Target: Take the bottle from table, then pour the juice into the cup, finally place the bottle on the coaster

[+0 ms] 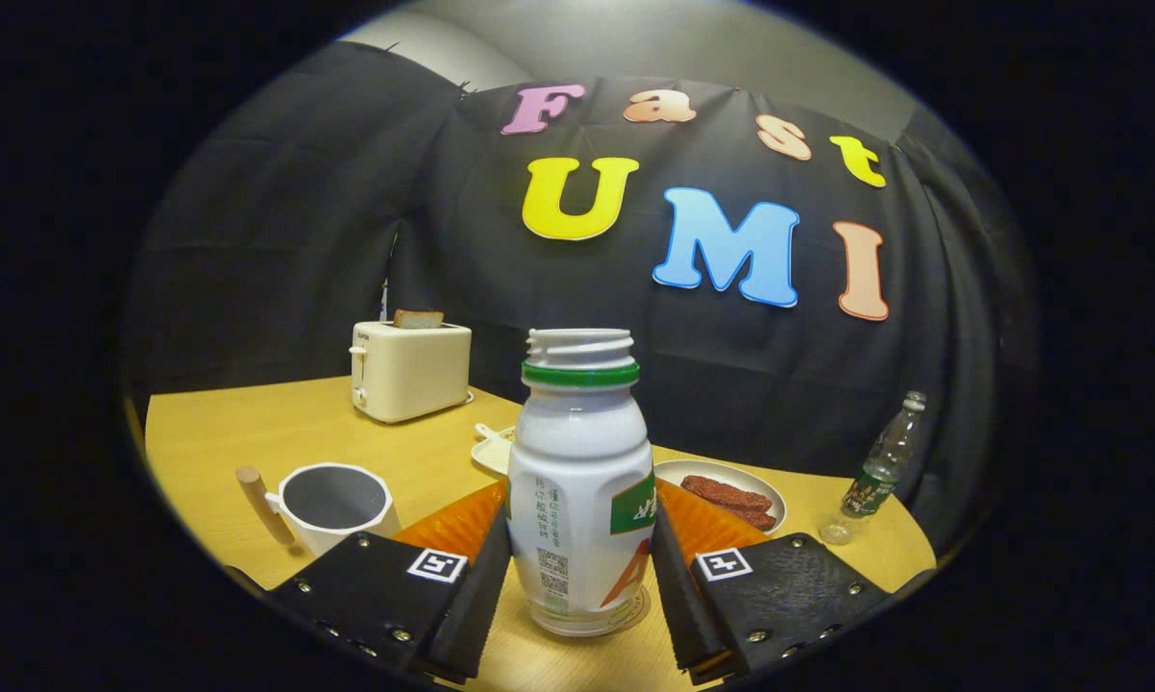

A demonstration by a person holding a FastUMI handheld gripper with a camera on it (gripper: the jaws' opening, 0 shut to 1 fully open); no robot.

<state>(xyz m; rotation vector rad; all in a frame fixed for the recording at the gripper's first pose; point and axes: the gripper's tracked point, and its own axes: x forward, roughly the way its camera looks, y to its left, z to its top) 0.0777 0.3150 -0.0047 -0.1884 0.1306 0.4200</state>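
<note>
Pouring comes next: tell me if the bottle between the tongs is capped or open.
Open. The bottle stands upright on the table with bare neck threads and no cap, between the tongs.

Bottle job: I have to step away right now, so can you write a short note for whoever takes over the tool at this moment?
Tool: fingers stand on either side of the bottle; whether they press it, I cannot tell.
Bottle: upright, cap off, standing on a small round coaster on the table.
Cup: white, with a wooden handle, beside the fingers, near the toaster; I see no juice in it.
Done: bottle reached.
Left, as far as I can judge: lift, pour, set the bottle back on the coaster.
</note>
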